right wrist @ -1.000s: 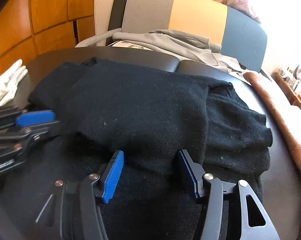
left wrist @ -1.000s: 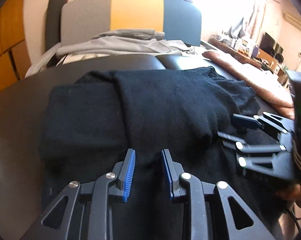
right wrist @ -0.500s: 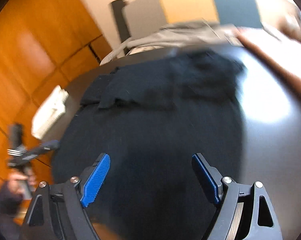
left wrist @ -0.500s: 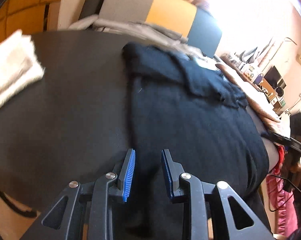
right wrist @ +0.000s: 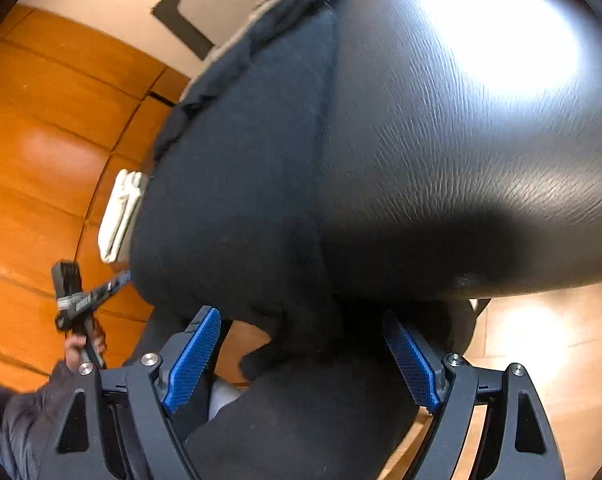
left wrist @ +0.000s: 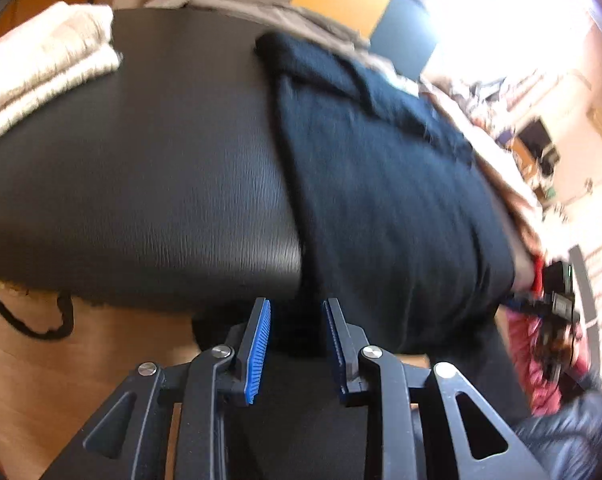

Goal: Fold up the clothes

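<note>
Sweater: a black sweater (left wrist: 381,200) lies on the desk (left wrist: 161,180) as a long, narrow panel, its sides turned in. Its hem hangs over the desk's near edge and its collar end reaches the far edge.
Left tool: the left tool (left wrist: 297,308) is at the desk's near edge, on the hem's left corner. Its pads stand a narrow gap apart with dark knit in between, and no bite shows.
Right tool: the right tool (right wrist: 301,320) is at the same edge, on the hem's right corner. It is spread wide and released, with the loose corner drooping between its fingers.
Just changed: a second ago both tools hovered side by side over the middle of the sweater. They have since drawn back off the desk top, one to each hem corner, and the right one has opened further.
What it means: the lengthwise folds look done. Going by the tool positions, the hem is being lined up for a cross fold toward the collar.
Risk: the overhanging knit is slack and may slip off one pad.
Also on desk: a cream towel (left wrist: 41,64) lies folded at the far left corner.
</note>
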A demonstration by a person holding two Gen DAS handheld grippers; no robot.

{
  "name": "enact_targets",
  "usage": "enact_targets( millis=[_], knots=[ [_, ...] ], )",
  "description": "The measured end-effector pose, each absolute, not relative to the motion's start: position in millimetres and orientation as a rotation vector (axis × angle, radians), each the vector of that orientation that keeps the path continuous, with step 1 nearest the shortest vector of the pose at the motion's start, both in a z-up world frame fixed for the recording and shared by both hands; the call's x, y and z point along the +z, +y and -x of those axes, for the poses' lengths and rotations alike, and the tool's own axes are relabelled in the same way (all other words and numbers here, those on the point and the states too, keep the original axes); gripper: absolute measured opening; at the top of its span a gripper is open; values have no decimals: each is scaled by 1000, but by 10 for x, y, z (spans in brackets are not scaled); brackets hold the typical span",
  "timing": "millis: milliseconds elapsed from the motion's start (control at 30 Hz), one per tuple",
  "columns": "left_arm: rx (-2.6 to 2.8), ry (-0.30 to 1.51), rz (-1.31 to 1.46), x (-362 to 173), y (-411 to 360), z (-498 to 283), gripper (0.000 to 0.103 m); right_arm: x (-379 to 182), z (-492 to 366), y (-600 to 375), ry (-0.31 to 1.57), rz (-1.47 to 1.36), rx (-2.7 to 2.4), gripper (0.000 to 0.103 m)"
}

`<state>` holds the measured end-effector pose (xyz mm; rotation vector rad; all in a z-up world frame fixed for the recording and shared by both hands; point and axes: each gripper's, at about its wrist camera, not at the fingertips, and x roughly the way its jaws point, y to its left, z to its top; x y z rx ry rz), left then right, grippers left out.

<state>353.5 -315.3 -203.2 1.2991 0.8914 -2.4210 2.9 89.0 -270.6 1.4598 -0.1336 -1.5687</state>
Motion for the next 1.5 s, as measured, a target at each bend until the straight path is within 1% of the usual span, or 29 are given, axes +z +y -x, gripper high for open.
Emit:
enact_targets(
  millis=[67,100,200,233,267,333,400,467,500,533,567,600,633,700,767,833,867,900,933,967,1067,1200,1233,1300,1433,1500],
  knots=[
    [-2426,864,-1344,-2091,-3099,-3527,29,-2792,-25,806,-126,-1479,-1584,85],
    [-2436,849,-1361,-2108,-3078,-3506,30,-2813,-40,749,-99,-1482,-1590,83],
    [-2469,794,-1378,-2130,-3017,-3458,34,-2810,-102,633,9,-1474,-1622,73],
    [-2477,776,-1386,-2140,-2999,-3446,34,-2816,-98,649,4,-1479,-1624,66],
    [-2485,764,-1386,-2143,-2988,-3441,36,-2817,-91,667,-11,-1483,-1618,64],
    [-2498,740,-1387,-2137,-2985,-3418,36,-2795,-104,662,-33,-1478,-1590,55],
    [-2514,768,-1374,-2140,-3011,-3387,38,-2772,-116,656,-54,-1472,-1561,55],
    [-2530,828,-1376,-2156,-3030,-3334,42,-2749,-129,651,-76,-1466,-1532,55],
    [-2536,824,-1387,-2169,-3017,-3307,44,-2753,-136,633,-79,-1467,-1520,55],
    [-2543,820,-1408,-2182,-2993,-3280,45,-2780,-143,587,-71,-1474,-1508,52],
    [-2550,815,-1430,-2195,-2968,-3253,45,-2796,-154,548,-61,-1478,-1495,49],
    [-2564,820,-1437,-2198,-2942,-3241,45,-2808,-168,527,-45,-1478,-1487,38],
    [-2590,849,-1434,-2192,-2919,-3236,45,-2820,-183,506,-29,-1479,-1478,31],
    [-2641,938,-1418,-2182,-2904,-3172,47,-2803,-214,471,-23,-1470,-1466,26],
    [-2637,907,-1455,-2201,-2877,-3051,48,-2765,-245,439,-29,-1457,-1456,19],
    [-2644,884,-1465,-2199,-2882,-3067,45,-2728,-276,407,-35,-1445,-1446,12],
    [-2642,871,-1468,-2194,-2882,-3089,33,-2709,-291,391,-37,-1438,-1441,9],
    [-2641,859,-1472,-2190,-2882,-3112,13,-2690,-307,375,-40,-1432,-1436,9],
    [-2667,885,-1453,-2145,-2889,-3125,9,-2671,-323,359,-43,-1425,-1431,9],
    [-2694,914,-1433,-2097,-2897,-3137,10,-2653,-338,343,-46,-1419,-1426,8],
    [-2778,960,-1372,-1931,-2884,-3139,9,-2569,-384,301,-62,-1393,-1412,8],
    [-2859,1121,-1231,-1733,-2954,-3107,9,-2270,-404,260,-106,-1312,-1417,8],
    [-2878,1162,-1193,-1683,-2972,-3100,8,-2196,-394,240,-119,-1292,-1417,8],
    [-2897,1232,-1109,-1605,-3046,-3045,3,-2052,-370,193,-147,-1252,-1414,8],
    [-2948,1340,-908,-1401,-3254,-2928,3,-1836,-228,3,-208,-1188,-1400,8],
    [-2974,1350,-830,-1296,-3358,-2844,2,-1766,-110,-124,-226,-1168,-1408,8]
  ],
)
